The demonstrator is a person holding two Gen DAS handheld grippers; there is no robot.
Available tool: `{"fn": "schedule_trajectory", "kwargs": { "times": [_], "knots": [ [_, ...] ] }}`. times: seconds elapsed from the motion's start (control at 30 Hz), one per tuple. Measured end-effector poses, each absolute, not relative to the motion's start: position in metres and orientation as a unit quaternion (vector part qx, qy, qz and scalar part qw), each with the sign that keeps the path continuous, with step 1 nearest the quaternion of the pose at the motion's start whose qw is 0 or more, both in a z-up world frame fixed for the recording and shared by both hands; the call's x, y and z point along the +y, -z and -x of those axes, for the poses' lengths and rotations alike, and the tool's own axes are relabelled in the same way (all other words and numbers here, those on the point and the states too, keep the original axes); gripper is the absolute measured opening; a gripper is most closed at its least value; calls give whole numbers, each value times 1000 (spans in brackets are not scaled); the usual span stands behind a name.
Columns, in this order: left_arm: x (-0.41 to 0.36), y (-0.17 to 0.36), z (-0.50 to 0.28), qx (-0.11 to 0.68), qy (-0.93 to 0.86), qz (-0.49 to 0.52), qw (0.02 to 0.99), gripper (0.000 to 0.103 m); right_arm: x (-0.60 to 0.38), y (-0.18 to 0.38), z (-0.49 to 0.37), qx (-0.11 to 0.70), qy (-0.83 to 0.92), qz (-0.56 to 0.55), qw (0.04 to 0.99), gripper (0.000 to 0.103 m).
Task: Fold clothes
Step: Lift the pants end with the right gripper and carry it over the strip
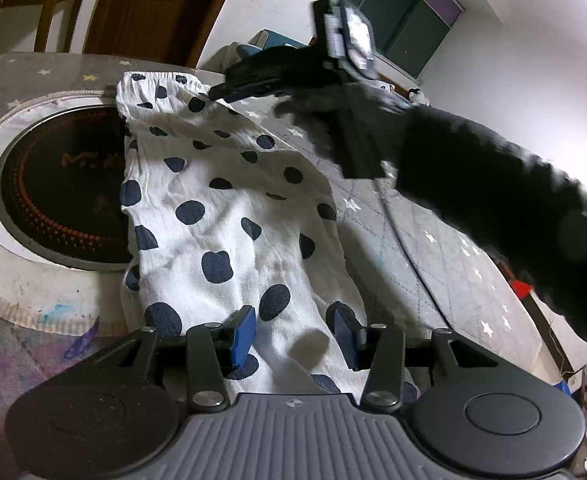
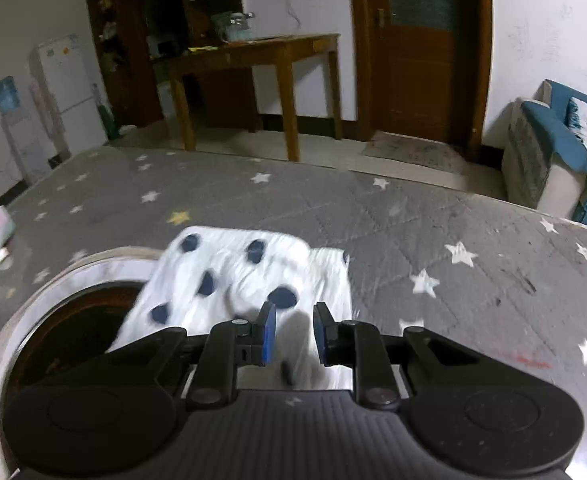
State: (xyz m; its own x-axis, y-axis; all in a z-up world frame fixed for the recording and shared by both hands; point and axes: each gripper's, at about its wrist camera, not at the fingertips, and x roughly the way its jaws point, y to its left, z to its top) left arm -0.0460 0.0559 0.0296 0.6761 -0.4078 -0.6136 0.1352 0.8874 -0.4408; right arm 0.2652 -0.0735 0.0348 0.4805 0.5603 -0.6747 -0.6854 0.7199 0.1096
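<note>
Inspection finds a white garment with navy polka dots [image 1: 229,216] lying lengthwise on a grey star-printed quilted worktop [image 1: 433,240], its left edge overhanging a round black hotplate [image 1: 61,184] set into the surface. The elastic waistband [image 1: 161,77] sits at the far end.

Left claw [image 1: 293,334]: jaws stand partly apart, blue pads either side of the near hem; the cloth lies between them, but the pads do not appear to press on it. No grip confirmed.

Right claw [image 2: 293,330]: jaws narrow, with a clear gap between the pads and nothing seen pinched. In the left wrist view it reaches over the far end, near the waistband, borne by a person's dark-sleeved arm [image 1: 493,184]. The right wrist view is blurred, so contact with the cloth cannot be confirmed.

Assessment: the garment appears laid out, perhaps already halved lengthwise, and a crosswise fold is being set up. The next move calls for a firm pinch at one end, then carrying it over to meet the other, keeping the cloth off the hotplate.
</note>
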Motion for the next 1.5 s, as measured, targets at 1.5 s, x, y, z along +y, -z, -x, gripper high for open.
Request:
{"fn": "schedule_trajectory", "kwargs": {
  "times": [1.5],
  "knots": [
    [56,-32,50,368,159,201,894,49,-116,-39,-223,362,-419,90,828,33]
  ]
}}
